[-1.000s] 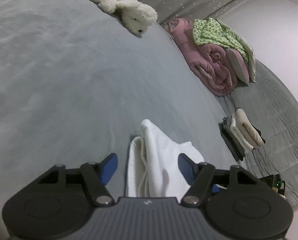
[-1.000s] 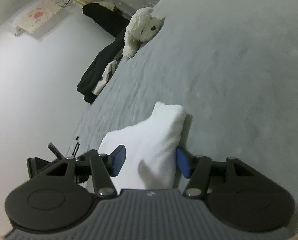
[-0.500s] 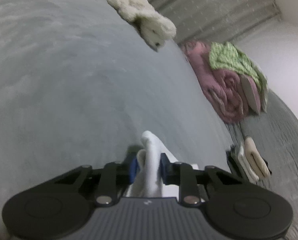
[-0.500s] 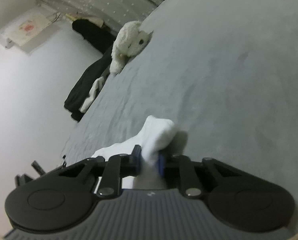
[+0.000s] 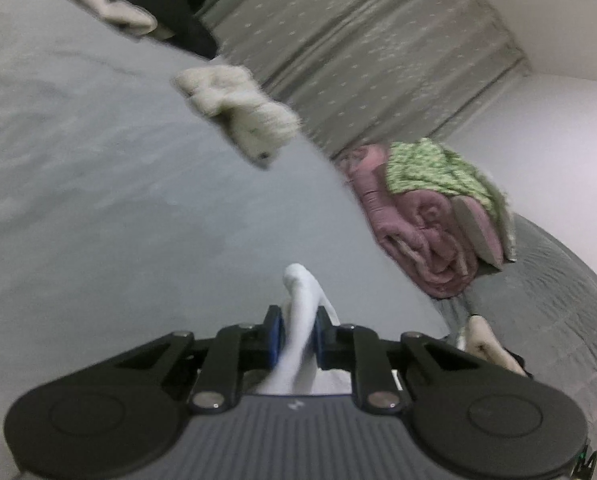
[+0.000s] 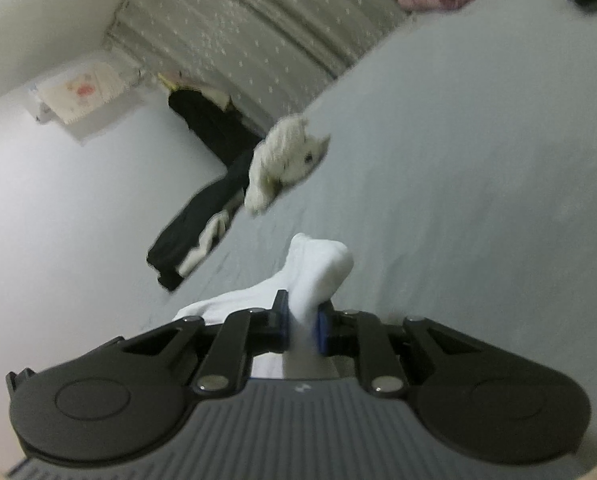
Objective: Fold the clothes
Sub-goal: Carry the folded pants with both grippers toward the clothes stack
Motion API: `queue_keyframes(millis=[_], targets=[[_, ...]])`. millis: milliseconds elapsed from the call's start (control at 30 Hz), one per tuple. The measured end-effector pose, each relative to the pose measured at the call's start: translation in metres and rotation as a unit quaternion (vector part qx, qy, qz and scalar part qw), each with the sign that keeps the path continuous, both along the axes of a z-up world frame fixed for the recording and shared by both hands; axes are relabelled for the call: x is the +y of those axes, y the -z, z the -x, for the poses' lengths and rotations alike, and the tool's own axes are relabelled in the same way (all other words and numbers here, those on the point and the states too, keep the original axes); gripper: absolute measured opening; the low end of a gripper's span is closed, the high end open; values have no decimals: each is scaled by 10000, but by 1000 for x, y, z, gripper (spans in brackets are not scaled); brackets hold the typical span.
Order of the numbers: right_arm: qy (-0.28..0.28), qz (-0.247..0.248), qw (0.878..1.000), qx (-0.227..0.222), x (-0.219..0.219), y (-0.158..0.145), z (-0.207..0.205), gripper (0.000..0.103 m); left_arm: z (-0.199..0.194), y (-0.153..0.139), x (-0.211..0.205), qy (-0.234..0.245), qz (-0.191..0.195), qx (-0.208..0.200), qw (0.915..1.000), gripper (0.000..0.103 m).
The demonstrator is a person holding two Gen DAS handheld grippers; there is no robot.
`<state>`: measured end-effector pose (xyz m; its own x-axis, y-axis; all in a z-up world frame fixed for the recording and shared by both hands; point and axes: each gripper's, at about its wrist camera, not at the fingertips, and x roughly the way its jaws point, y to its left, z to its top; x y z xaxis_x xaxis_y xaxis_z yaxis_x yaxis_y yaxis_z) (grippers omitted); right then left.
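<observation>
The left tongs (image 5: 296, 338) are squeezed tight on a white cloth (image 5: 302, 312). A bunched bit of the cloth sticks up past the blue pads (image 5: 275, 340), and the rest hangs down behind them. The right tongs (image 6: 302, 328) are also squeezed tight on the white cloth (image 6: 318, 268). There a fat folded end pokes out above the pads, and more cloth trails off to the left. The cloth is held up over the grey bed (image 5: 98, 208), between the two tongs.

Farther off on the bed lies a fluffy cream toy animal (image 5: 242, 114). Near the curtain (image 5: 358, 52) sits a rolled pink blanket (image 5: 422, 232) with a green patterned cloth (image 5: 438, 170) on top. Dark clothes (image 6: 202, 208) lie by the edge of the bed, next to the white wall (image 6: 58, 220). Both views are a bit blurry.
</observation>
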<state>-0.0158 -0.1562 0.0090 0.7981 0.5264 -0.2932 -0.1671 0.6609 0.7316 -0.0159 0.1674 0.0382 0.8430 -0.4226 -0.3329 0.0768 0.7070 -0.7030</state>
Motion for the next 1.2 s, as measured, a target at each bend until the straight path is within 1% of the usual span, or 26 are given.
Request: queue_keyframes(millis=[133, 333, 433, 567, 700, 833, 1000, 1200], targets=[[269, 49, 9989, -375, -27, -23, 8, 16, -4, -23, -33, 243, -106, -302, 9992, 16], [621, 209, 9939, -891, -76, -61, 14, 16, -23, -56, -99, 691, -215, -631, 9954, 16], [783, 354, 9904, -1084, -102, -74, 14, 16, -36, -72, -132, 906, -265, -774, 9925, 16], [1003, 668, 9845, -1278, -133, -89, 8, 16, -56, -94, -179, 1192, -318, -959, 9877, 16], [1222, 874, 9775, -1482, -166, -99, 4, 16, -80, -109, -227, 1463, -357, -1115, 9823, 16], [1472, 961, 9711, -1613, -204, -108, -9, 16, -103, -124, -274, 1728, -375, -1273, 9760, 16], [1814, 1114, 9598, -1832, -250, -119, -22, 16, -131, -147, -340, 2052, -449, -1563, 9651, 16], [2127, 1285, 9465, -2059, -298, -128, -44, 16, -168, -167, -402, 2346, -532, -1834, 9531, 16]])
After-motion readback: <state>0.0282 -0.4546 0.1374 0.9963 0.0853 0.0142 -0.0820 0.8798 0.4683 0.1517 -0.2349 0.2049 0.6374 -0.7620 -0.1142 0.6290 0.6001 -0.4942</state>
